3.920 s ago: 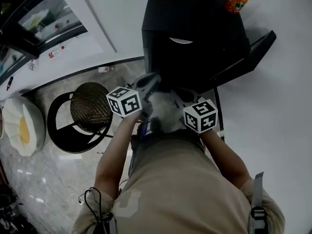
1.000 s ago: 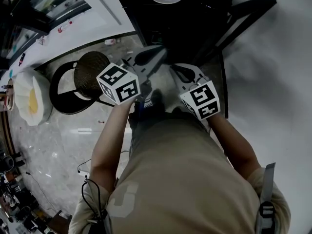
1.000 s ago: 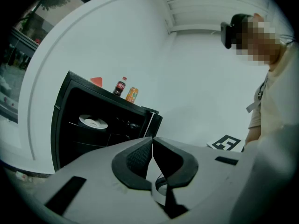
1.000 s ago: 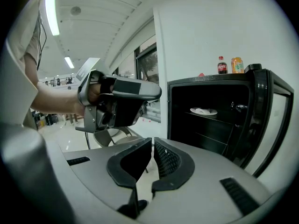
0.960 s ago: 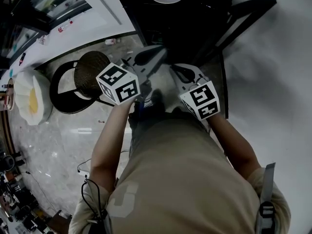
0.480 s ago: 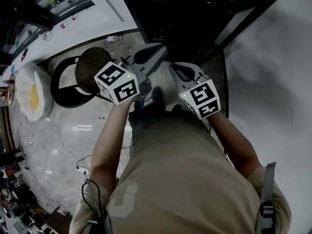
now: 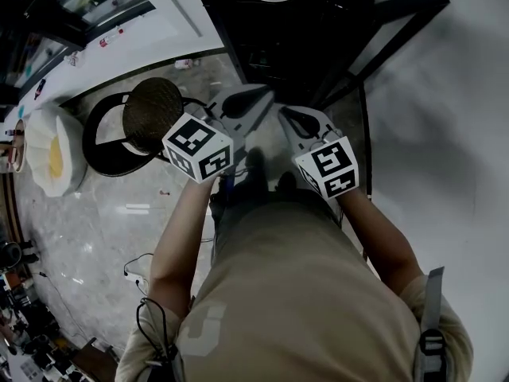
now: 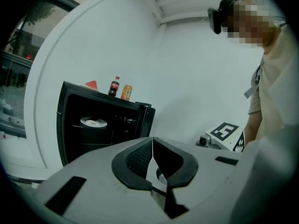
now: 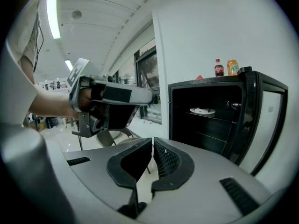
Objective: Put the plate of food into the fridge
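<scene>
I see left gripper [image 8: 152,139] jaws pressed together, empty; right gripper [image 9: 153,140] jaws nearly touching, empty. Plate [image 9: 202,110] sits inside open fridge [image 9: 205,83], far from both.

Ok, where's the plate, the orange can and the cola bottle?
plate [image 9: 202,110]: right gripper view, white top face
orange can [image 9: 232,67]: right gripper view, middle of its side
cola bottle [image 9: 218,68]: right gripper view, its red label

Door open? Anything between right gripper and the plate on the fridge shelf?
Nothing visible. The door stands open at the right, the plate sits on a shelf inside the fridge, and the right gripper, shut and empty, faces it across open air.
</scene>
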A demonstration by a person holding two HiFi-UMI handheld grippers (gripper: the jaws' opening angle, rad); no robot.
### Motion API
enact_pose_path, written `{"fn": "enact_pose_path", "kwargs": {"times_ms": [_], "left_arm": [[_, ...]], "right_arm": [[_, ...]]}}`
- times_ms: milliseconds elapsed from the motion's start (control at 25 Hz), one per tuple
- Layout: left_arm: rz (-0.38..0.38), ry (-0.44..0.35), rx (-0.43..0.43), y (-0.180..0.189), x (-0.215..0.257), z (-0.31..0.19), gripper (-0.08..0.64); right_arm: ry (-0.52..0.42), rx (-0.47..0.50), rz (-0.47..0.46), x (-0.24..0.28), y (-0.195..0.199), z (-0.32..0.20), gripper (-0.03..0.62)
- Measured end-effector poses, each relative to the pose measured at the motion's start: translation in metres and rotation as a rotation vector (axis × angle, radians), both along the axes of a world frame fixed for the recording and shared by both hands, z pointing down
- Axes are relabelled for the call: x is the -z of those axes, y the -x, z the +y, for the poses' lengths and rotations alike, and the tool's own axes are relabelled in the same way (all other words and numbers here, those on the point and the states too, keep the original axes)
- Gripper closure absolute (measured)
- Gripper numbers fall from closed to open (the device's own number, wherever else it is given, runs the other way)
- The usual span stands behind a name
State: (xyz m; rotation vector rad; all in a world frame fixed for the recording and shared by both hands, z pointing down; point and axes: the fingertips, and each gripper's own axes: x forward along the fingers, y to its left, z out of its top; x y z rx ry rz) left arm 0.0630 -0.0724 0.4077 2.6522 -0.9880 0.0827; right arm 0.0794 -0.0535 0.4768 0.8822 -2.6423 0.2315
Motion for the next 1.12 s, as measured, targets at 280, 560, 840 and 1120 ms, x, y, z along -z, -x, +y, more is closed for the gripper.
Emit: {"fn": "enact_pose_path", "kwargs": {"times_ms": [280, 560, 840, 1120], "left_arm": [[-0.054, 0.024, -0.033, 0.003, -0.023, 0.006, 0.548], [-0.082, 0.012, -0.069, 0.028, -0.032, -0.002, 0.548], [-0.101, -0.025, -0.109, 0.059, -0.028, -0.016, 0.548], [-0.153, -0.054, -0.156, 0.083, -0.036, -0.023, 0.548]], "right_arm": [[0.038, -0.052, 0.006, -0.009, -0.001, -0.002, 0.571], [0.052, -0.086, 0.028, -0.012, 0.018, -0.018, 0.571], [0.024, -0.127, 0.045, 0.000, 0.048, -0.035, 0.571], [0.015, -0.194, 0.043, 0.001, 0.067, -0.050, 0.571]]}}
